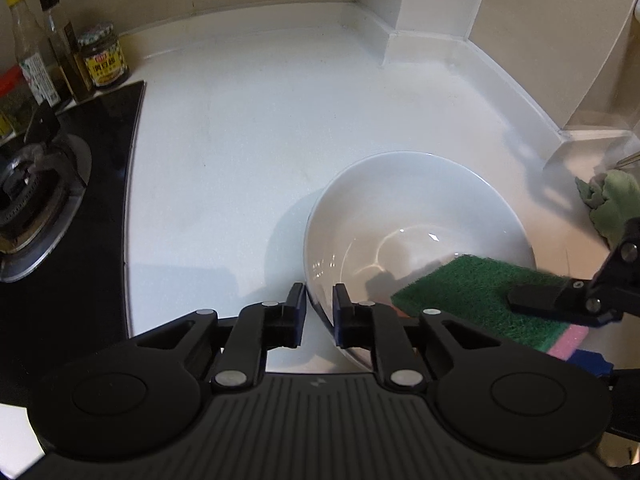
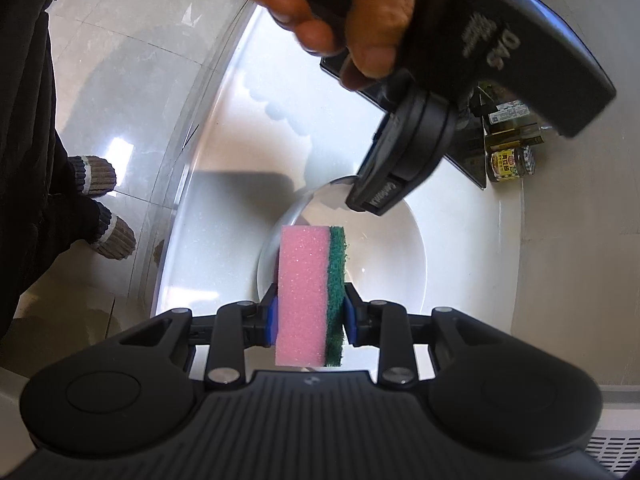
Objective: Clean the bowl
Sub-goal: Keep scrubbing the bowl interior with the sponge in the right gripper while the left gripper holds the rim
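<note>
A white bowl [image 1: 404, 216] sits on the white counter, tilted up toward me. My left gripper [image 1: 320, 312] is shut on the bowl's near rim, one finger outside and one inside. My right gripper [image 2: 308, 312] is shut on a pink and green sponge [image 2: 310, 296] and holds it over the bowl [image 2: 384, 264]. In the left wrist view the sponge [image 1: 472, 288] lies green side up over the bowl's right rim, with the right gripper's finger [image 1: 540, 298] on it.
A black gas hob [image 1: 52, 184] lies on the left, with sauce bottles and a jar [image 1: 104, 60] behind it. A green cloth [image 1: 608, 204] lies at the right by the wall. The counter's front edge and the floor [image 2: 132, 80] show in the right wrist view.
</note>
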Motion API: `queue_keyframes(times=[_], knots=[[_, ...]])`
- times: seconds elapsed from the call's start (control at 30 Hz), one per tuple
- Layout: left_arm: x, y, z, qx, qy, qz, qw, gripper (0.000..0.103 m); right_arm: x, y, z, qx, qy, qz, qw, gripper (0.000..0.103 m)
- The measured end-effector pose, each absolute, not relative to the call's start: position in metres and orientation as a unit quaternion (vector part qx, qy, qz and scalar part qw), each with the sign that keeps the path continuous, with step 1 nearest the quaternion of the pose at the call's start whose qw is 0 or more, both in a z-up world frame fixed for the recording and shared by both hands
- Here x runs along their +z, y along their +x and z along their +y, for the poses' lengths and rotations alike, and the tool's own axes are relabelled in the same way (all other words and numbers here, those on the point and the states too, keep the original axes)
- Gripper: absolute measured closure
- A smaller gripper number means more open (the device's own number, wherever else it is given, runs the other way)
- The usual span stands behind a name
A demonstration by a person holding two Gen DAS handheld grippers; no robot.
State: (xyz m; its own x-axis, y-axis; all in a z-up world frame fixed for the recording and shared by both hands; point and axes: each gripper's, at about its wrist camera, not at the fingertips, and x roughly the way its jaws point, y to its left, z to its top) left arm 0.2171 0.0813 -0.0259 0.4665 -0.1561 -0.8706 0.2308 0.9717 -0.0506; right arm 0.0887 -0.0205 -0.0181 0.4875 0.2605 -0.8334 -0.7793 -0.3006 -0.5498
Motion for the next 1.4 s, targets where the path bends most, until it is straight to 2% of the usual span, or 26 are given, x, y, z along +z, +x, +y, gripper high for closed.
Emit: queue_keyframes(times=[0.37, 0.6, 0.9, 1.0, 1.17, 1.4], knots=[[-0.029, 0.241, 0.072, -0.132, 0.069, 0.496, 0.855, 0.095, -0.020, 0.092, -0.015, 0.467, -0.663, 0.199, 0.550, 0.076], [-0.031, 0.259, 0.066, -0.146, 0.073, 0.496, 0.853, 0.095, -0.021, 0.096, -0.017, 0.463, -0.668, 0.206, 0.546, 0.076], [-0.025, 0.231, 0.079, -0.127, 0.025, 0.500, 0.856, 0.091, -0.025, 0.099, -0.015, 0.467, -0.661, 0.212, 0.548, 0.076], [-0.028, 0.232, 0.077, -0.127, 0.034, 0.503, 0.854, 0.086, -0.028, 0.100, -0.016, 0.467, -0.662, 0.210, 0.546, 0.076], [-0.032, 0.246, 0.069, -0.138, 0.063, 0.499, 0.853, 0.094, -0.027, 0.102, -0.016, 0.469, -0.660, 0.211, 0.547, 0.076], [-0.031, 0.269, 0.064, -0.146, 0.070, 0.500, 0.850, 0.092, -0.028, 0.109, -0.018, 0.463, -0.666, 0.211, 0.545, 0.076]])
